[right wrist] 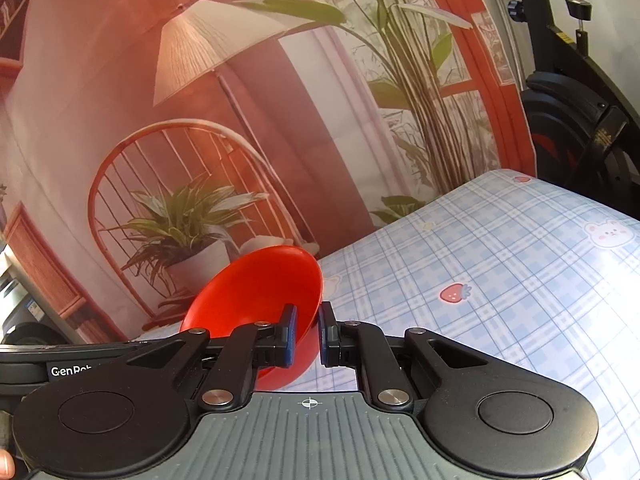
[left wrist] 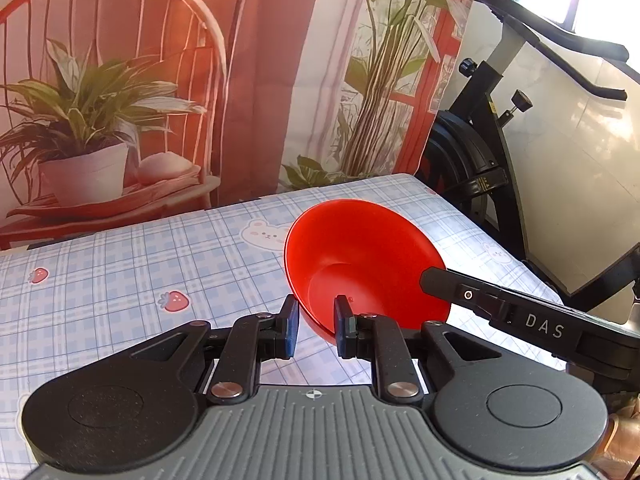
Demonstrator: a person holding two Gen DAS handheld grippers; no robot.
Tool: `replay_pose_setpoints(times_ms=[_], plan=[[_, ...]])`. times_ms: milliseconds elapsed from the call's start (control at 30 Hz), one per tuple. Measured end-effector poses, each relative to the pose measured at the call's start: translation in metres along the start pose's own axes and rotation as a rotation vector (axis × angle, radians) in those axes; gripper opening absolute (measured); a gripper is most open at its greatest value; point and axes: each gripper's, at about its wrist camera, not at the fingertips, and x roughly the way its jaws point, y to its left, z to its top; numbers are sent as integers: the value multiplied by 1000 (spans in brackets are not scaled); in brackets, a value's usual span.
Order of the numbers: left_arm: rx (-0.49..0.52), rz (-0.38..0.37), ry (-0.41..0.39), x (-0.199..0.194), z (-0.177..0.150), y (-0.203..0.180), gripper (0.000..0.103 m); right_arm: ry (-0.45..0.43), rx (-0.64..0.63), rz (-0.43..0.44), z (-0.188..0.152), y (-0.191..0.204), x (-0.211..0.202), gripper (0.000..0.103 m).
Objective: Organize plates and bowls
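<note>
The left tool (left wrist: 316,326) has its two fingers a bowl-wall's width apart, one outside and one inside the near rim of the red bowl (left wrist: 366,264), so it is clamped on that rim. The bowl is tilted, its opening turned toward the camera, its lower edge close above the checked cloth (left wrist: 140,280) covering the worktop; whether it touches the cloth cannot be told. The right tool (left wrist: 520,312) reaches in from the bowl's right side, its tip at the far right rim.

In the right wrist view, the right tool (right wrist: 308,334) is likewise clamped on the bowl (right wrist: 256,292), one finger inside the rim and one outside. The bowl hangs tilted at the cloth's (right wrist: 500,280) left edge.

Beyond the bowl hangs a printed backdrop (left wrist: 200,80) showing a chair and plants, and to its right stands an exercise bike (left wrist: 492,140).
</note>
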Motion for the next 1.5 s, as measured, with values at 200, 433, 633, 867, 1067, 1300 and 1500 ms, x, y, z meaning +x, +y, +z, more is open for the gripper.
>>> replay_pose_setpoints(times_ms=[200, 433, 633, 867, 1067, 1300, 1500], plan=[[-5, 3, -35, -37, -17, -5, 19, -17, -34, -1, -9, 25, -39, 11], [-5, -15, -76, -75, -40, -11, 20, -35, -35, -5, -26, 43, -81, 11], [-30, -26, -85, -100, -67, -12, 20, -24, -53, -13, -47, 55, -109, 11], [-61, -31, -70, -121, -97, -10, 20, 9, -64, -20, -72, 64, -126, 11], [-85, -35, -56, -126, -112, -7, 20, 32, -78, -21, -87, 68, -134, 11], [-90, -26, -21, -128, -128, -11, 20, 69, -117, -38, -104, 68, -140, 11], [-75, -31, 16, -125, -136, -15, 20, 90, -94, -56, -119, 60, -144, 11]])
